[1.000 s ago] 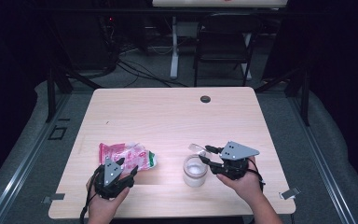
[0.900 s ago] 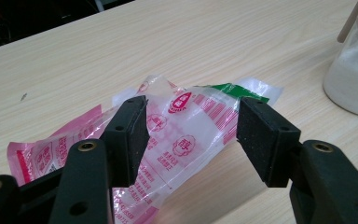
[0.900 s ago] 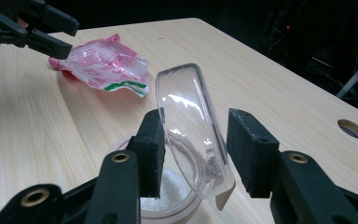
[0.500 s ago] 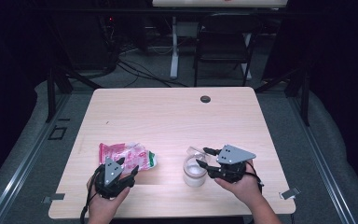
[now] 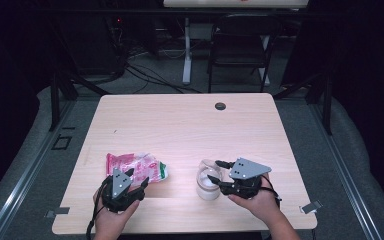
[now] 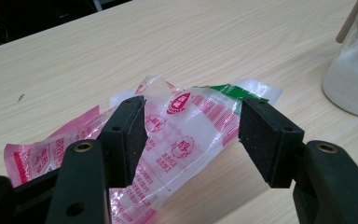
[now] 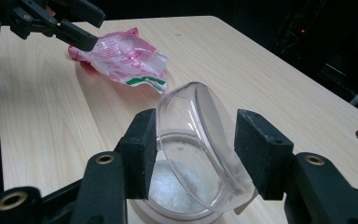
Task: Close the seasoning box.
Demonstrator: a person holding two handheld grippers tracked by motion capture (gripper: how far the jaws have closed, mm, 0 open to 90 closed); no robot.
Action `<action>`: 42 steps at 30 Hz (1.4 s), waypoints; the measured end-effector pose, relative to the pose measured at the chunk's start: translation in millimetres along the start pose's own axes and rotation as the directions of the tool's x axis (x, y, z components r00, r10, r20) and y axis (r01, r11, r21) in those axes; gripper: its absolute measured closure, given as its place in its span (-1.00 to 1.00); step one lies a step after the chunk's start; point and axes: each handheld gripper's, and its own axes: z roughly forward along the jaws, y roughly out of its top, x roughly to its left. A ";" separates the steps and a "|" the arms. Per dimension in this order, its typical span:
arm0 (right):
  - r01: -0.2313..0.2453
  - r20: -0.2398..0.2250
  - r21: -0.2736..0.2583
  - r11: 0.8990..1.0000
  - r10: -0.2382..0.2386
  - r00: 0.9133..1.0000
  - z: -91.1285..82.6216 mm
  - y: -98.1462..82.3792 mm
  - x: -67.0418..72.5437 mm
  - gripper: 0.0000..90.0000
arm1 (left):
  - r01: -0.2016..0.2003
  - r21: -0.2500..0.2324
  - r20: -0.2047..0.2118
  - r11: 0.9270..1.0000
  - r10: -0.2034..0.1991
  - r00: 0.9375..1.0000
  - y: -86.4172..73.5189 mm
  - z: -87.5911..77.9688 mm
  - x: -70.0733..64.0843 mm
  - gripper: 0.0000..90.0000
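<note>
My left hand-held gripper [image 5: 136,181] sits at the near left of the bench [image 5: 180,125], right at the near edge of the bag [image 5: 135,167], a crumpled clear packet with pink print and a green end. In the left gripper view the bag [image 6: 177,135] lies flat on the wood with the jaws standing apart over it. One pad is right up against the plastic, the other pad has bare bench next to it, so nothing is clamped there.

My right hand-held gripper [image 5: 219,173] is over at the near right, pointing left at the jar [image 5: 208,184], a small clear tub with white powder in the bottom. The jar stands on the bench, well apart from the bag. In the right gripper view the jar [image 7: 186,196] has its clear lid [image 7: 205,140] tipped up on edge between the jaws. Those jaws have just been opening and now stand wide, with a gap on each side of the lid, so they aren't squeezing it. The other hand-held gripper [image 7: 81,28] and the bag [image 7: 121,60] show farther back.
</note>
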 end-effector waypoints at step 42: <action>-0.050 -0.011 -0.010 0.999 0.050 0.999 -0.6 -1.0 -3.2 0.04 | 0.005 -0.004 -0.002 1.000 -0.005 1.000 -0.3 -1.0 2.3 -0.09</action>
